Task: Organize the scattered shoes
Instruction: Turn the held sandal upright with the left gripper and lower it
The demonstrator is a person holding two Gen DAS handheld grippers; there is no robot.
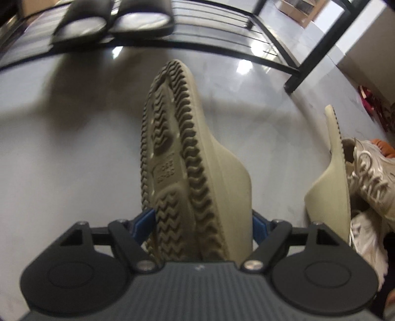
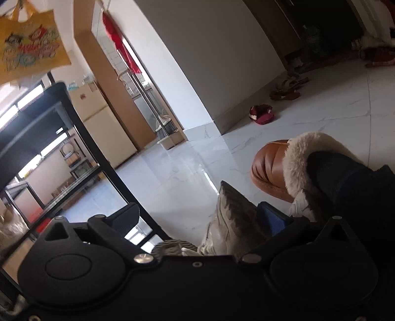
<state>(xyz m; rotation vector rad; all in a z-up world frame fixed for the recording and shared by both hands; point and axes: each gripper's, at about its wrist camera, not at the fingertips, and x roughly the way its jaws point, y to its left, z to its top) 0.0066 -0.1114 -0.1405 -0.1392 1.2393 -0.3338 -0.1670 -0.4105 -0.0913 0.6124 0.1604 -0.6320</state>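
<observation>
- the left gripper [image 1: 201,219] had its jaws closed on an olive-green slide sandal [image 1: 187,158], pinched across the strap end between the blue pads [image 1: 144,222]; the sandal was turned on edge, its zigzag tread facing the camera and its far end pointing away toward the shoe rack.
- the sandal hung above the grey tiled floor [image 1: 61,148], not touching it as far as could be seen.
- ahead stood a black metal shoe rack [image 1: 222,47]; a pair of black slides [image 1: 111,22] sat on its slatted shelf at the upper left.
- at the right edge a second olive-green sandal [image 1: 333,177] stood on edge against beige laced sneakers [image 1: 370,177].
- the right gripper [image 2: 197,222] was held low over a beige sneaker [image 2: 232,222]; its blue right pad [image 2: 274,219] lay just beside the shoe while the left finger [image 2: 126,217] stood well apart, so the jaws looked wide and gripped nothing.
- just beyond was a brown boot with a fleece collar [image 2: 276,168], with a dark-clad leg in it.
- a red slipper [image 2: 261,113] lay near the wall corner, and more footwear was further back.
</observation>
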